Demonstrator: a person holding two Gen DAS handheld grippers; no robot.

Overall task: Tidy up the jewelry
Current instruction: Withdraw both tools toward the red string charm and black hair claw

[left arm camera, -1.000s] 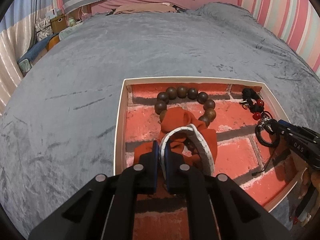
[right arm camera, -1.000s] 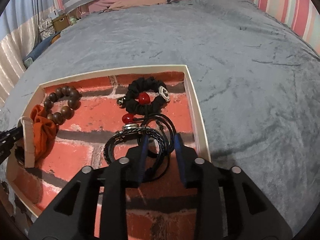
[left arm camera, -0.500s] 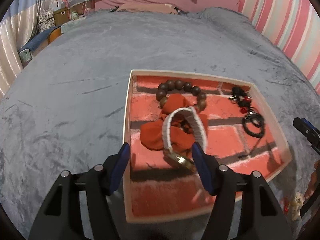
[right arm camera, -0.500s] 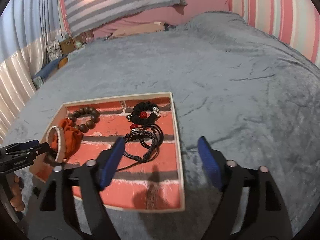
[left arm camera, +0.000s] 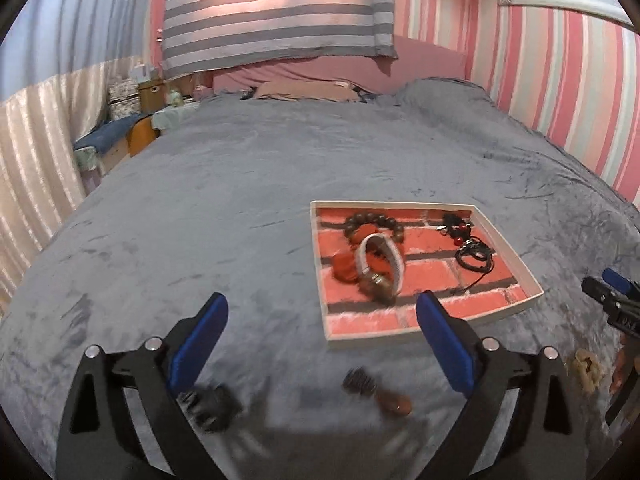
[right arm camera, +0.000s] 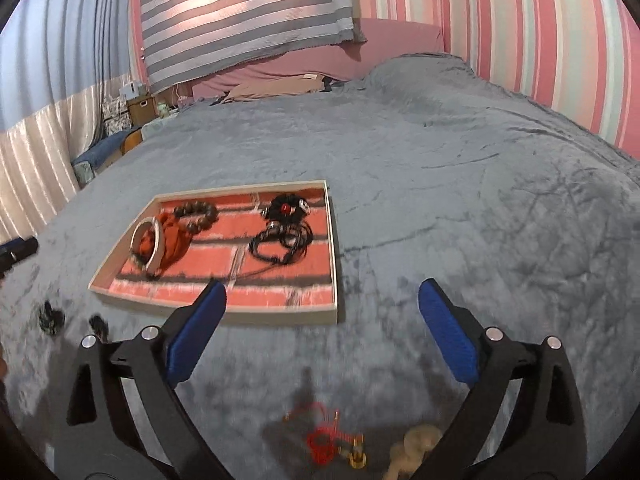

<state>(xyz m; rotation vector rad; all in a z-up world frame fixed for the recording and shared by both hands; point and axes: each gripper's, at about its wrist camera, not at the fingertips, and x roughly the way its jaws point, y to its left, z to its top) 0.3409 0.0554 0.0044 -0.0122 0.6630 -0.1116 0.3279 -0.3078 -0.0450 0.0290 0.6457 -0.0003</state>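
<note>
A brick-patterned tray [left arm camera: 532, 276] [right arm camera: 334, 264] lies on the grey bed. It holds a wooden bead bracelet [left arm camera: 394, 226], an orange scrunchie [left arm camera: 348, 268] with a white bangle [left arm camera: 380, 268] on it, a black hair tie with red beads [right arm camera: 286, 210] and black cords [right arm camera: 280, 242]. My left gripper [left arm camera: 322, 336] is open and empty, near the tray's left front. My right gripper [right arm camera: 322, 328] is open and empty, in front of the tray. Loose pieces lie near me: a dark hair tie [left arm camera: 210, 404], a small dark coil [left arm camera: 360, 380], a brown bead piece [left arm camera: 398, 404], a red string charm [right arm camera: 326, 438], a cream piece [right arm camera: 416, 444].
The grey blanket [left arm camera: 240, 184] covers the whole bed. A striped pillow [left arm camera: 276, 8] and pink bedding are at the head. Boxes and clutter [left arm camera: 132, 96] stand by the curtain at the left. A pink striped wall is on the right.
Both grippers have let go, opened wide and pulled back and up from the tray. The bangle now rests on the scrunchie and the black cords lie in the tray.
</note>
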